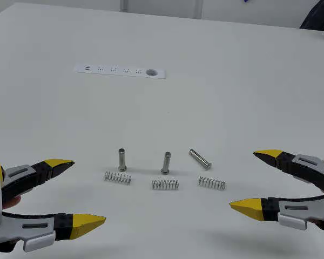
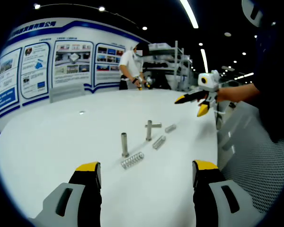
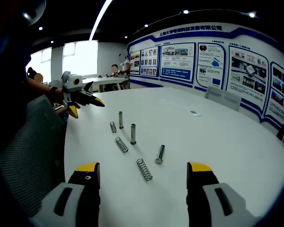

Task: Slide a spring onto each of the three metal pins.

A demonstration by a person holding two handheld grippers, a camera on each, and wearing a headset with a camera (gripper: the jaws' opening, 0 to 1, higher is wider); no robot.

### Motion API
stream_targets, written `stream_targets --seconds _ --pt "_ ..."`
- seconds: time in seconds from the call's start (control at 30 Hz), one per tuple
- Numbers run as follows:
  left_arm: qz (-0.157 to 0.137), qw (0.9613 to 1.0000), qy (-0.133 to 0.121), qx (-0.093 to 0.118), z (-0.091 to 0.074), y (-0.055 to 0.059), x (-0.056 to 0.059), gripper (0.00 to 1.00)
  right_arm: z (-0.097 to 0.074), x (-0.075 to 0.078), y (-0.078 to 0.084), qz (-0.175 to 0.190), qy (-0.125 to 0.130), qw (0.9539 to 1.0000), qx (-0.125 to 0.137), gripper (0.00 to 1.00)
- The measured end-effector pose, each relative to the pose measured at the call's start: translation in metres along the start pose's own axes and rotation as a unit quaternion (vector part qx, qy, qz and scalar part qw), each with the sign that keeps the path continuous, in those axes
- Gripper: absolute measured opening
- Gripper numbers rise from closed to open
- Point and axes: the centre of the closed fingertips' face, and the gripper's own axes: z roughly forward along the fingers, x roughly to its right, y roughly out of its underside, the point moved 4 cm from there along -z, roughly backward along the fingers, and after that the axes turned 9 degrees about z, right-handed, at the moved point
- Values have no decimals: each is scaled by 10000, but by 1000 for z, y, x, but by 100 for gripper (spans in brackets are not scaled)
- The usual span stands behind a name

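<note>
Desk [image 1: 232, 81], white top, carries all parts in one group near its front edge. L gripper [image 1: 86, 190]: low left in head view, jaws wide apart, nothing between them, well clear of the parts. R gripper [image 1: 243, 179]: low right, jaws likewise wide, empty, yellow tips pointing in toward the group. Pins, 3 off, in a row. L pin [image 1: 121, 159] stands upright on its flanged head. Mid pin [image 1: 166, 162] also upright, head down. R pin [image 1: 199, 158] lies flat on its side, head toward the front right. Springs, 3 off, all lying flat in a row just in front of the pins, none on a pin: L spring [image 1: 117, 177] before L pin, mid spring [image 1: 165, 184] before mid pin, R spring [image 1: 211, 183] before R pin. Whether any spring touches its pin: cannot tell, gaps look small. Power strip [image 1: 120, 70], white, lies flat farther back on desk, well apart from the parts. Each gripper view shows the opp. gripper across the group, jaws open.
</note>
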Motion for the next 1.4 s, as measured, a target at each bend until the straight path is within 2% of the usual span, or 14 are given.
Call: stream_targets --seconds 0.43,0.9,1.4 --pt "-10 10000 -51 -5 -1 -1 0 81 0 4 -5 72 64 9999 41 74" --pt "-56 9999 -152 -23 -5 -1 2 81 7 10 -14 26 20 10000 -9 71" --pt "-57 9998 -211 -30 -7 -1 2 80 24 17 -27 -52 4 9999 -87 67"
